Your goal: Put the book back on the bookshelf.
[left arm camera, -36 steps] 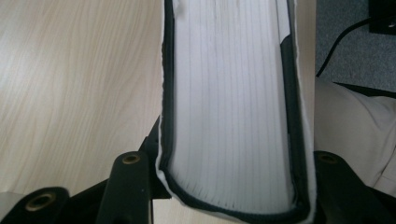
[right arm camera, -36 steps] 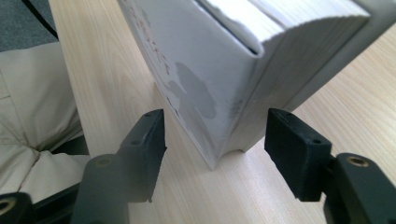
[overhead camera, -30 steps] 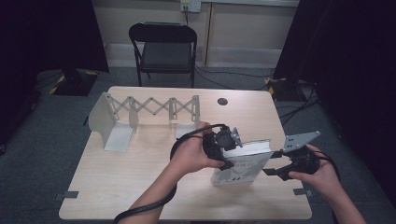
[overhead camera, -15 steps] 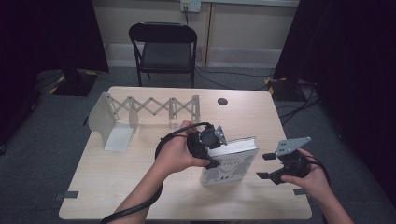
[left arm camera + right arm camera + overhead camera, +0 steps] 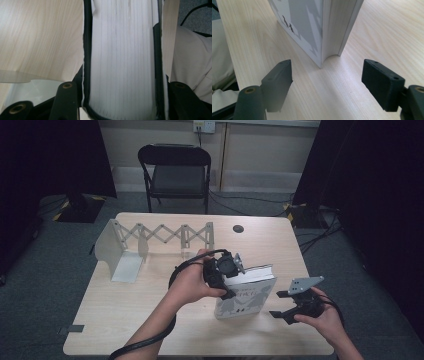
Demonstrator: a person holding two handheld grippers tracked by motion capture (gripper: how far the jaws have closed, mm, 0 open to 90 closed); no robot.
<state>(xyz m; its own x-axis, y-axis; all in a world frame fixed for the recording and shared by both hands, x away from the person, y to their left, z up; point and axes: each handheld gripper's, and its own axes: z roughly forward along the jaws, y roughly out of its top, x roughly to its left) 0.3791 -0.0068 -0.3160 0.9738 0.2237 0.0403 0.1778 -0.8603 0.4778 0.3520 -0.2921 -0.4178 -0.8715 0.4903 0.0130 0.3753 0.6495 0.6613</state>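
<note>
A white book point(image 5: 245, 292) stands upright on the table point(image 5: 150, 320), its cover with grey figures facing the person. My left gripper point(image 5: 231, 270) comes from the left and is shut on its top left corner. The page block point(image 5: 122, 62) sits between the jaws, which have just been opening a little. My right gripper point(image 5: 276, 304) hangs low to the right of the book, apart from it. Its jaws have just been opening and nothing is between them. In the right gripper view the book's lower corner point(image 5: 322, 57) stands on the wood just beyond that gripper point(image 5: 328, 68).
A metal bookend rack with an accordion back point(image 5: 160, 237) stands at the table's far left. A small dark disc point(image 5: 238, 228) lies near the far edge. A black folding chair point(image 5: 175, 167) stands behind the table. Cables run over the floor at the right.
The right gripper has sunk toward the table and its jaws have spread wider. The left hand and the book have shifted slightly left.
</note>
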